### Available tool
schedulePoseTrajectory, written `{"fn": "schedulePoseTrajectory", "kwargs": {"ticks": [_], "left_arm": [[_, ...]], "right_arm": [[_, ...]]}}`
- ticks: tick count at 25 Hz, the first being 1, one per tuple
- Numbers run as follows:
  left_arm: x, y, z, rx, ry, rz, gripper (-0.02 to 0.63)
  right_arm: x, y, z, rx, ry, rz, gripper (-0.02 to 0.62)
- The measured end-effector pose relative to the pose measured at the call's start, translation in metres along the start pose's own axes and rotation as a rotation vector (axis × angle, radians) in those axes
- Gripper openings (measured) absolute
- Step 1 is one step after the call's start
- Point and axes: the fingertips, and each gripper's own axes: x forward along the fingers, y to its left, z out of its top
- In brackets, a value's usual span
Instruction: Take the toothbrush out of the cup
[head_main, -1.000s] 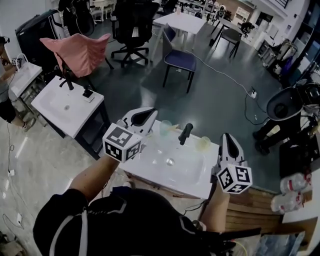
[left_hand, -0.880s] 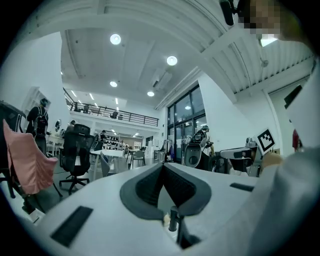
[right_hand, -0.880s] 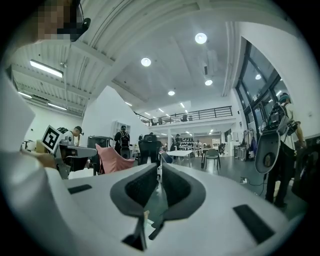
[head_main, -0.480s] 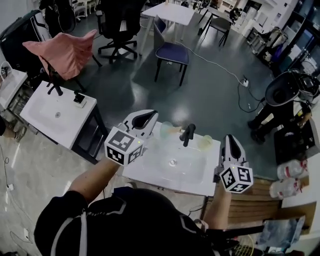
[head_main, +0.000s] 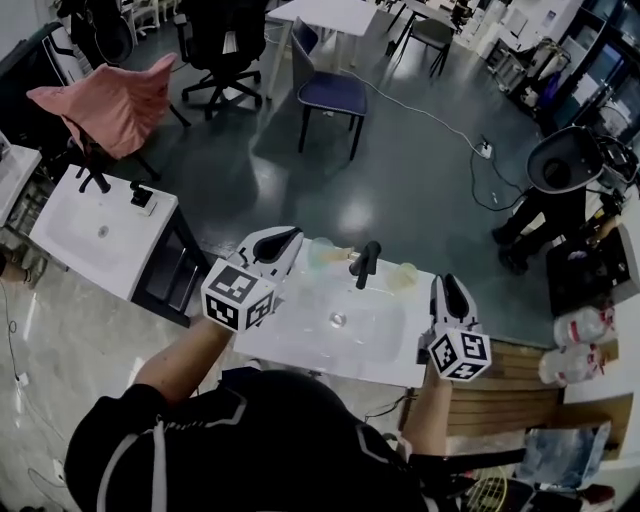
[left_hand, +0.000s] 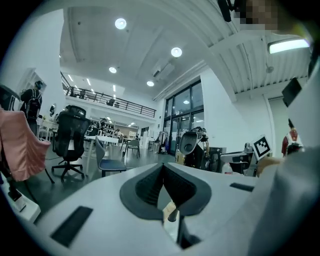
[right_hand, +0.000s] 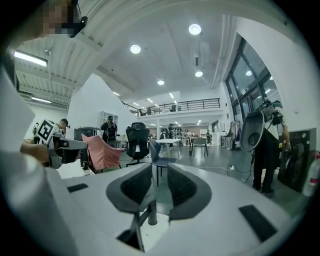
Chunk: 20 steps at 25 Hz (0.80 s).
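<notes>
A white sink (head_main: 300, 345) stands in front of me with a black faucet (head_main: 364, 264) at its back. Left of the faucet is a pale green cup (head_main: 322, 253); a yellowish toothbrush (head_main: 345, 256) leans out of it toward the faucet. A second, yellowish cup (head_main: 404, 276) sits right of the faucet. My left gripper (head_main: 284, 239) is shut and empty, just left of the green cup, and its own view (left_hand: 163, 168) shows the jaws touching. My right gripper (head_main: 444, 287) hovers at the sink's right edge; its jaws (right_hand: 160, 172) have just been opening, with nothing between them.
Another white sink unit (head_main: 70, 235) stands to the left, with a pink-draped chair (head_main: 105, 100) behind it. A blue chair (head_main: 330, 93) and a black office chair (head_main: 222, 40) stand on the dark floor beyond. A wooden pallet (head_main: 505, 395) and plastic bottles (head_main: 578, 335) lie right.
Both grippers have come down closer to the sink top. My head view has shifted, so the sink sits slightly lower left in the picture.
</notes>
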Motion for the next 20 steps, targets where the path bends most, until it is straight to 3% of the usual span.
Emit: {"fn": "schedulePoseTrajectory", "kwargs": {"ticks": [11, 20], "left_arm": [[0.026, -0.038, -0.045, -0.001, 0.091, 0.076, 0.005], [0.026, -0.046, -0.077, 0.014, 0.136, 0.194, 0.005]], "right_arm": [[0.009, -0.055, -0.066, -0.036, 0.130, 0.120, 0.189], [0.029, -0.072, -0.113, -0.062, 0.177, 0.220, 0.237]]}}
